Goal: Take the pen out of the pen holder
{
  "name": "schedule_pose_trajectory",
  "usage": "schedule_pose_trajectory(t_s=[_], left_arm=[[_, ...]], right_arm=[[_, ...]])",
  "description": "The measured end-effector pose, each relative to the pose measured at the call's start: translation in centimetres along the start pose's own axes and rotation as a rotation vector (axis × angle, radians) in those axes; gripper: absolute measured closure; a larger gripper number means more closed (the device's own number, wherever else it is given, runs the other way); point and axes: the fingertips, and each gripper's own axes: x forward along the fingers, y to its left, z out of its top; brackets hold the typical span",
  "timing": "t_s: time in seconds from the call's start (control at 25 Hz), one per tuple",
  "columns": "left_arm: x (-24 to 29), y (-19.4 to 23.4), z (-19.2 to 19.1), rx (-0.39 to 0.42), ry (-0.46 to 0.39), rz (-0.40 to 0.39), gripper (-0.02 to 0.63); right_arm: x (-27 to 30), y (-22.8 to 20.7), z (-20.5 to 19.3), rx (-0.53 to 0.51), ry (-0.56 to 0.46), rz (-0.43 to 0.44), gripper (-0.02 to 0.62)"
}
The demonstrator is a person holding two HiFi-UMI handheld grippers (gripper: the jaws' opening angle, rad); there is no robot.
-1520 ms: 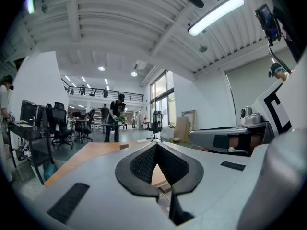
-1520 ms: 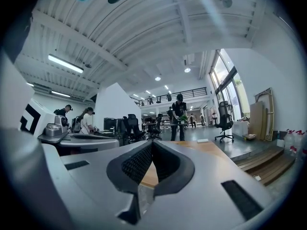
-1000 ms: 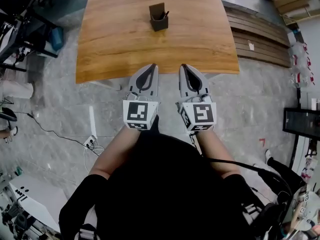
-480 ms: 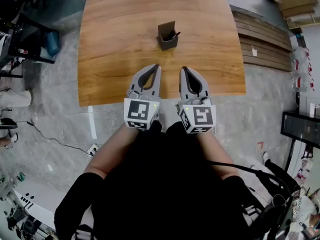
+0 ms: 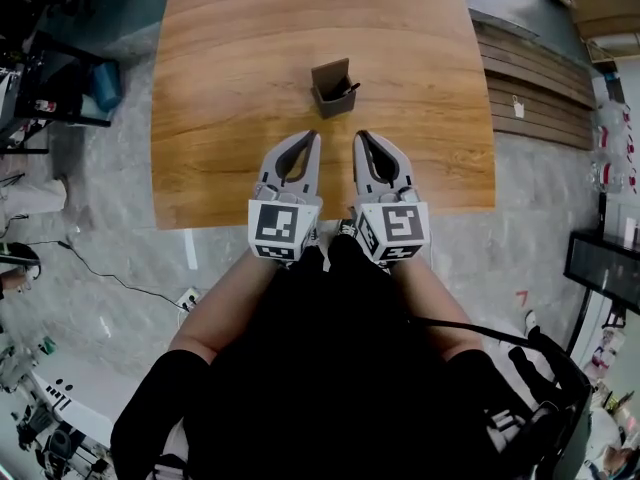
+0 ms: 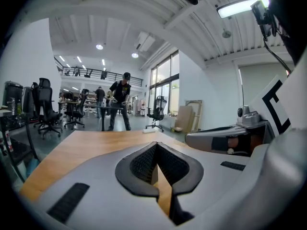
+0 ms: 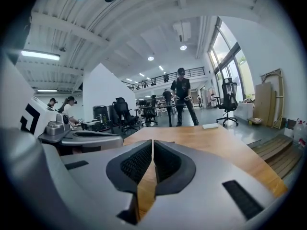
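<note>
A dark brown pen holder [image 5: 331, 87] stands on the wooden table [image 5: 230, 88], with a dark pen [image 5: 350, 89] leaning out of its right side. Both grippers hover side by side over the table's near part, just short of the holder. My left gripper [image 5: 315, 138] is shut and holds nothing; in the left gripper view its jaw tips [image 6: 155, 145] meet. My right gripper [image 5: 358, 136] is likewise shut and holds nothing, its pads [image 7: 152, 142] almost touching. The holder is hidden behind the jaws in both gripper views.
Stacked wooden planks [image 5: 530, 78] lie on the floor right of the table. Dark equipment [image 5: 60, 78] stands to the left. A cable and power strip [image 5: 185, 293] lie on the grey floor. Office chairs [image 7: 229, 102] and standing people [image 7: 182, 102] are far beyond the table.
The view has closed in on the table. Both grippers have moved forward from over the floor to over the table's near edge, nearer the holder. Their jaws stayed shut.
</note>
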Motion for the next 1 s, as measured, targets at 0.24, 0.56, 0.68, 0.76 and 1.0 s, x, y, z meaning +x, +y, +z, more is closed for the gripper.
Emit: schedule_pose_trajectory(t_s=[0.24, 0.56, 0.68, 0.76, 1.0], left_arm=[[3.6, 2.0, -2.4, -0.021, 0.043, 0.009, 0.606], [8.8, 3.7, -5.2, -0.035, 0.093, 0.01, 0.606], [10.2, 4.1, -6.4, -0.045, 0.112, 0.013, 0.606], [10.9, 4.5, -7.2, -0.055, 0.125, 0.018, 0.606], [12.1, 5.1, -8.8, -0.058, 0.154, 0.021, 0.606]], right_arm=[[4.6, -2.0, -3.2, 0.037, 0.088, 0.016, 0.578], [9.8, -5.2, -6.9, 0.084, 0.181, 0.037, 0.578], [11.6, -5.8, -8.3, 0.086, 0.217, 0.051, 0.564], [12.6, -6.2, -9.1, 0.089, 0.241, 0.056, 0.521], [15.1, -7.2, -9.8, 0.102, 0.245, 0.04, 0.494]])
